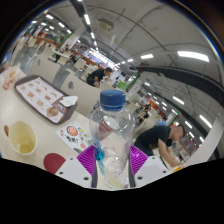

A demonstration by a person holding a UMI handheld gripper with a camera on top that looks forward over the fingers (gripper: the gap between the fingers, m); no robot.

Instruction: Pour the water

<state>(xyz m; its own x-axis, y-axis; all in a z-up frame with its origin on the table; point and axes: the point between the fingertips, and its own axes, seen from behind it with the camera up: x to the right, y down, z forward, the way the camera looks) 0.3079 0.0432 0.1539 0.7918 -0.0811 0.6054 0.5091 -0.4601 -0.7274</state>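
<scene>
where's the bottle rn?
Gripper view: the bottle stands upright between the gripper jaws, which grip it; a yellow cup sits on the table to its left.

The pale table [40, 118] carries a food tray [40, 95], a yellow cup [22, 138] and a red bowl [54, 161] (near the cup).

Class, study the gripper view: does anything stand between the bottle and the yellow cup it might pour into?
Nothing visible does. The bottle sits between the jaws of the gripper, and only bare table separates it from the yellow cup; the red cup lies nearer the camera.
</scene>
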